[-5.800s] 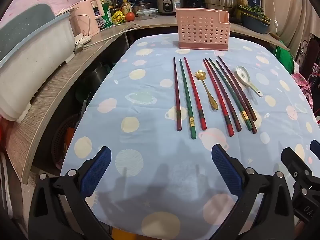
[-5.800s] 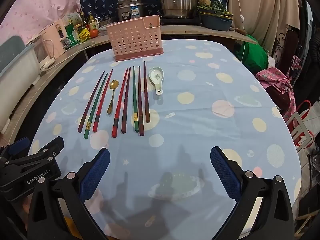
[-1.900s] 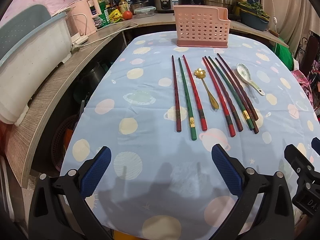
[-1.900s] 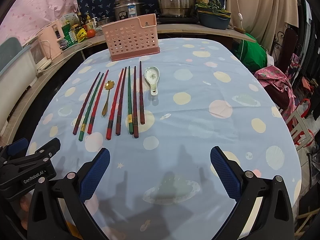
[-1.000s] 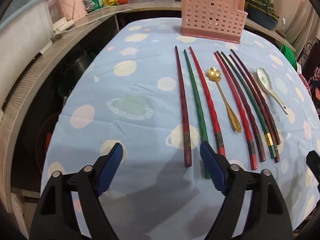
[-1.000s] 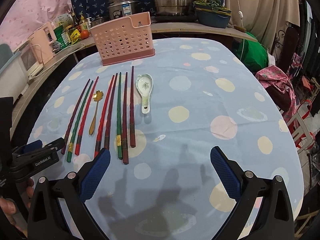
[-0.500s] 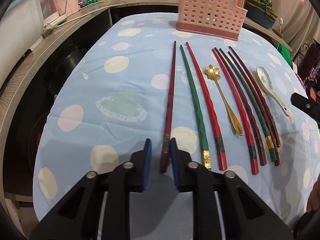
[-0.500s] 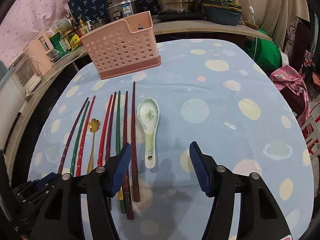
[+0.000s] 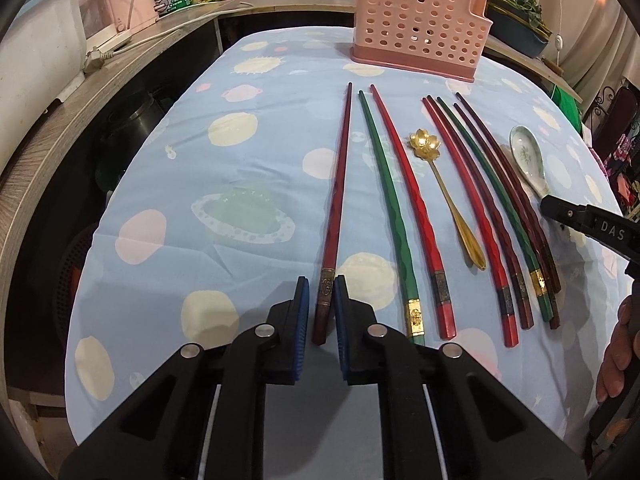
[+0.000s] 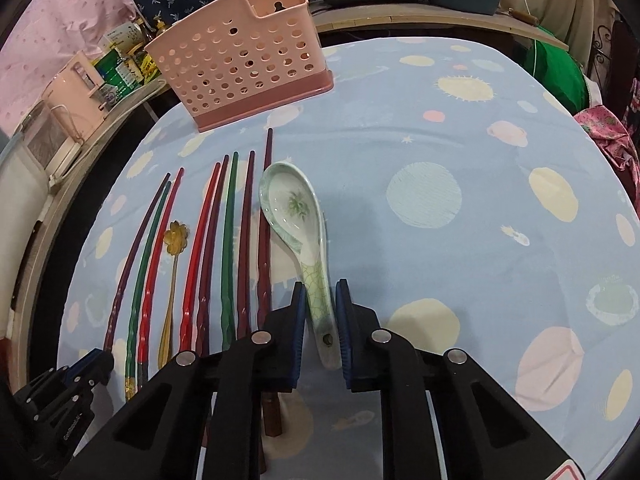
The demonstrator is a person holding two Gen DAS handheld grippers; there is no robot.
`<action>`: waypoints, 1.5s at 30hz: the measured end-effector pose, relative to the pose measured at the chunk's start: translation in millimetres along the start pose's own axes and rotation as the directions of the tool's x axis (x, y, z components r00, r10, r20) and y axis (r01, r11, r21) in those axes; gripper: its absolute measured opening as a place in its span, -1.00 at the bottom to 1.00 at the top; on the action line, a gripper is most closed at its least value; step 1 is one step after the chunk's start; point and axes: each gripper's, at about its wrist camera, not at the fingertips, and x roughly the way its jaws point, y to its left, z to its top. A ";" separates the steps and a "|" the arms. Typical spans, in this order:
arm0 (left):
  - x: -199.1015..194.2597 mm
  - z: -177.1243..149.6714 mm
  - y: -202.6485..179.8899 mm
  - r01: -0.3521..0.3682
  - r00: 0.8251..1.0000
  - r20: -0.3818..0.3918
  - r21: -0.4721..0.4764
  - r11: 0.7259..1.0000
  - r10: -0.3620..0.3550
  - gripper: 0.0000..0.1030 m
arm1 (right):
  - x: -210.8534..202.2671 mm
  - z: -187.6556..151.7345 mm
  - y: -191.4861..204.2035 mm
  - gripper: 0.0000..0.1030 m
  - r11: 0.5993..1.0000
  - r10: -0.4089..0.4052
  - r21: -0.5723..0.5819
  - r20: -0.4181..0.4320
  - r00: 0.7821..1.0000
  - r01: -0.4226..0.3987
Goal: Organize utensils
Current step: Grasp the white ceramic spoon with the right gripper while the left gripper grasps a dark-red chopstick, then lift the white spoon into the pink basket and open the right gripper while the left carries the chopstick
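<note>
Several red, green and dark chopsticks lie in a row on the blue tablecloth (image 9: pixel 256 160), with a gold flower spoon (image 9: pixel 444 192) among them. My left gripper (image 9: pixel 320 312) is shut on the handle end of the leftmost dark red chopstick (image 9: pixel 338 196), which still lies on the cloth. My right gripper (image 10: pixel 320 320) has its jaws closed around the handle of the white ceramic spoon (image 10: pixel 296 216), which rests on the cloth at the right end of the row. A pink perforated utensil holder (image 9: pixel 416 20) stands at the far side and also shows in the right wrist view (image 10: pixel 244 60).
A wooden counter (image 9: pixel 60 120) curves along the table's left with a pink kettle (image 9: pixel 116 0), jars and pots. A green bag (image 10: pixel 560 76) and pink cloth (image 10: pixel 608 132) sit off the right edge. The right gripper's body (image 9: pixel 588 228) shows beside the spoon.
Both grippers moved forward and down to the utensils and closed: the left onto the leftmost chopstick's end, the right around the ceramic spoon's handle.
</note>
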 end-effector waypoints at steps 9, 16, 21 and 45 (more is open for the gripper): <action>-7.0 1.2 5.2 0.004 1.000 0.008 -0.012 1.000 -0.004 -0.86 | -13.7 -3.8 -2.9 -0.87 1.000 0.002 0.007 0.021 1.000 -0.002; -34.7 8.9 14.6 0.006 0.998 0.062 -0.043 0.999 -0.003 -0.86 | -48.2 1.0 -4.4 -0.87 1.000 -0.022 0.000 0.084 0.996 0.022; -66.6 26.2 18.4 0.015 0.991 0.136 -0.061 0.998 -0.007 -0.87 | -72.6 8.5 -7.8 -0.88 1.000 -0.027 0.006 0.126 0.992 0.026; -176.4 218.5 17.3 0.132 0.901 0.421 -0.050 0.990 -0.099 -0.87 | -122.8 135.1 7.9 -0.89 0.997 0.080 -0.020 0.281 0.956 -0.077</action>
